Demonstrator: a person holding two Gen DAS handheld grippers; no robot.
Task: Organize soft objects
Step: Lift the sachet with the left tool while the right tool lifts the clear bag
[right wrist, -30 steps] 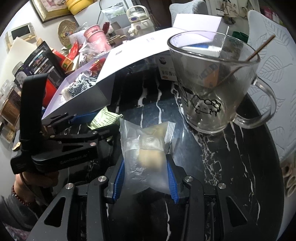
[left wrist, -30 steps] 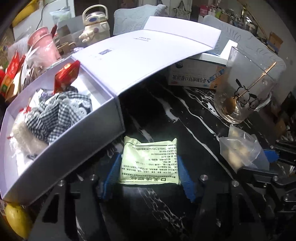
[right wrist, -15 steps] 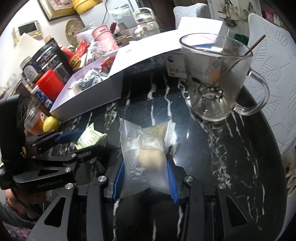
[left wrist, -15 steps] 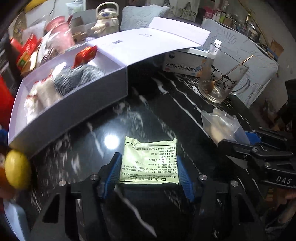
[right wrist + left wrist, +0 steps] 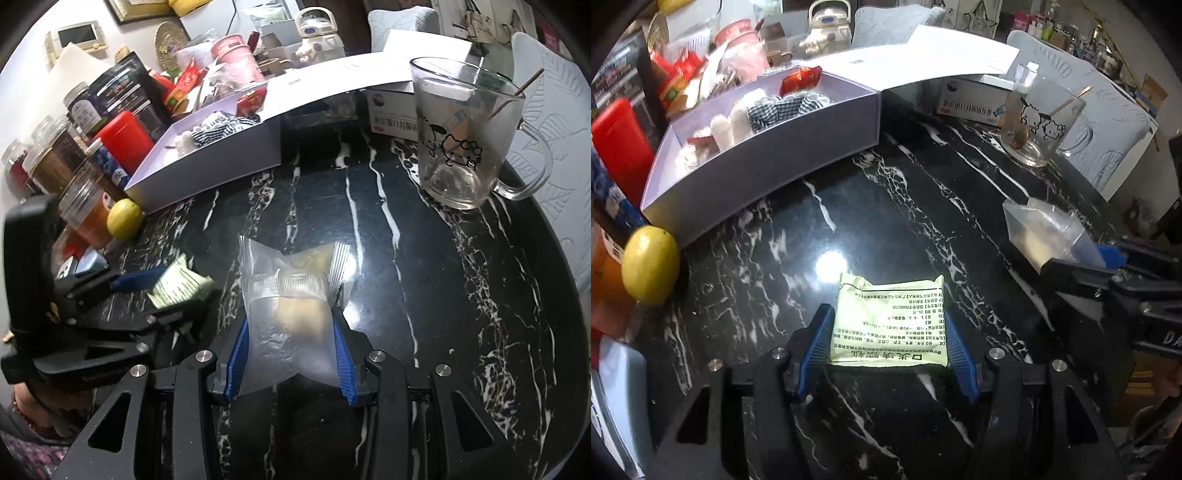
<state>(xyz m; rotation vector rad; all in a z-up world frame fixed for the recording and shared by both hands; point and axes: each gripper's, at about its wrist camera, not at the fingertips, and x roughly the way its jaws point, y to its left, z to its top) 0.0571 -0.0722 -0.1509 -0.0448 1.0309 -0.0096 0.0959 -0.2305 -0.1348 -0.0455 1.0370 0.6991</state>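
Note:
My left gripper [image 5: 888, 328] is shut on a flat pale green sachet [image 5: 889, 321] printed with black text, held over the black marble table. That sachet [image 5: 181, 286] also shows in the right wrist view, between the left gripper's blue pads. My right gripper [image 5: 290, 347] is shut on a clear plastic packet [image 5: 290, 306] with a yellowish lump inside; the same packet [image 5: 1045, 230] appears at the right of the left wrist view. An open white box [image 5: 768, 162] at the back left holds a checked cloth [image 5: 783, 109], white soft pieces and a red packet.
A glass mug [image 5: 465, 136] with a stick in it stands at the back right, a medicine carton [image 5: 971, 101] behind it. A lemon [image 5: 650, 266] lies by the box's near corner. Jars, a red canister [image 5: 123, 134] and packets crowd the left edge.
Both grippers have drawn back from the white box with their packets still held. The box and the mug now sit farther off, and the lemon has come into view.

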